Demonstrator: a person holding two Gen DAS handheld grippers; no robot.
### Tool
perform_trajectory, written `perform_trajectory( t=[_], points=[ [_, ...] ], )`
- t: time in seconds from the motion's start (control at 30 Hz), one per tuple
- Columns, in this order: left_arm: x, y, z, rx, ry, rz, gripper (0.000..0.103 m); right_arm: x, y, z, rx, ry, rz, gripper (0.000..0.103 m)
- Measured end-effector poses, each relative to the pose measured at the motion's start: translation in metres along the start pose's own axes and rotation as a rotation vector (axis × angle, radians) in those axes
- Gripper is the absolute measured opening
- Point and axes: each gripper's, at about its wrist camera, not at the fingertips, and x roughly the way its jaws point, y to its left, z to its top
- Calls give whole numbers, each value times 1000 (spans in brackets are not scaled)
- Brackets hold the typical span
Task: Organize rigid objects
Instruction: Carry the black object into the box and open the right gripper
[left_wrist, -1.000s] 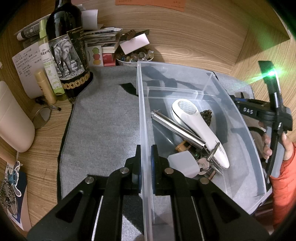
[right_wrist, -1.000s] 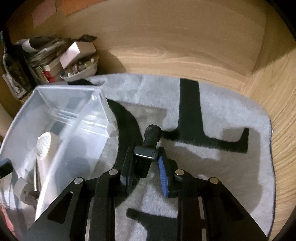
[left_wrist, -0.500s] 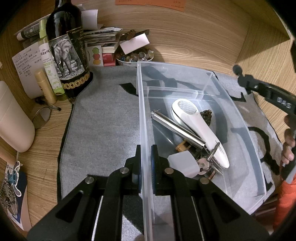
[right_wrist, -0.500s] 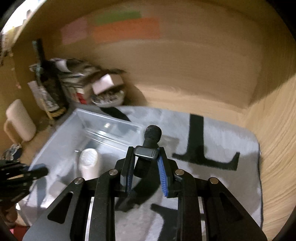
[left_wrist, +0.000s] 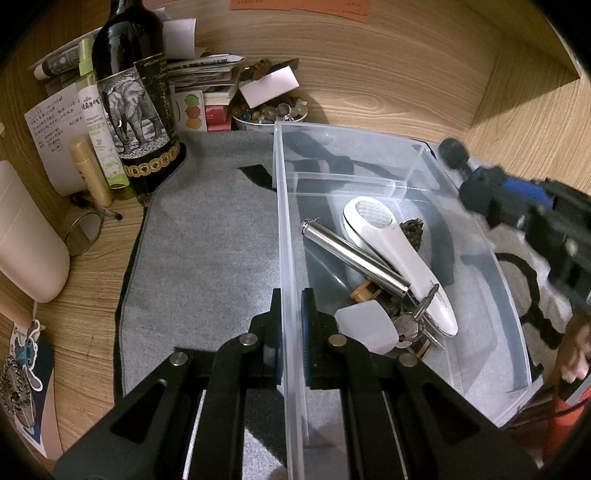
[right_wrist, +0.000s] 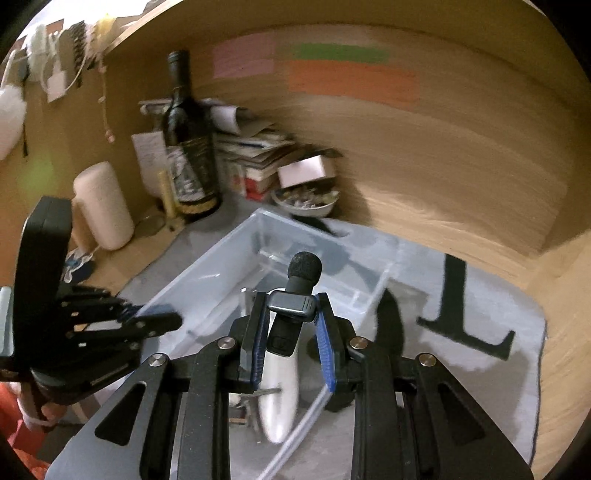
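A clear plastic bin (left_wrist: 513, 325) stands on the grey mat. It holds a white handheld device (left_wrist: 391, 254), a metal tube (left_wrist: 354, 258), keys (left_wrist: 410, 325) and small bits. My left gripper (left_wrist: 291, 317) is shut on the bin's left wall (left_wrist: 286, 258). My right gripper (right_wrist: 291, 325) is shut on a small black microphone (right_wrist: 301, 280) with a foam tip, held in the air above the bin (right_wrist: 221, 258). It shows in the left wrist view (left_wrist: 454, 153) over the bin's right rim.
A wine bottle (left_wrist: 136, 103), spray bottle (left_wrist: 99, 133), cream bottle (left_wrist: 26, 240), papers and a bowl of stones (left_wrist: 269, 112) crowd the back left. A wooden wall runs behind. The grey mat (right_wrist: 480, 317) with black letters extends right of the bin.
My right gripper lifted the microphone off the mat and carried it left, over the bin. The left gripper and the bin stayed still.
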Motion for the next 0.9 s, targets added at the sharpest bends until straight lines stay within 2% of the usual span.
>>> perform_trajectory(
  t=[0.2, 0.43, 0.7, 0.83, 0.9],
  points=[
    [0, 0, -1, 1, 0, 1, 6, 17, 15, -10, -51, 70, 22, 22],
    [0, 0, -1, 2, 0, 1, 6, 36, 17, -17, -45, 159, 63, 22],
    [0, 0, -1, 3, 1, 2, 6, 39, 17, -19, -49, 175, 56, 23],
    [0, -1, -1, 2, 1, 2, 6, 31, 15, -16, -47, 142, 40, 41],
    [0, -1, -1, 2, 1, 2, 6, 23, 12, -13, -45, 116, 35, 43]
  ],
)
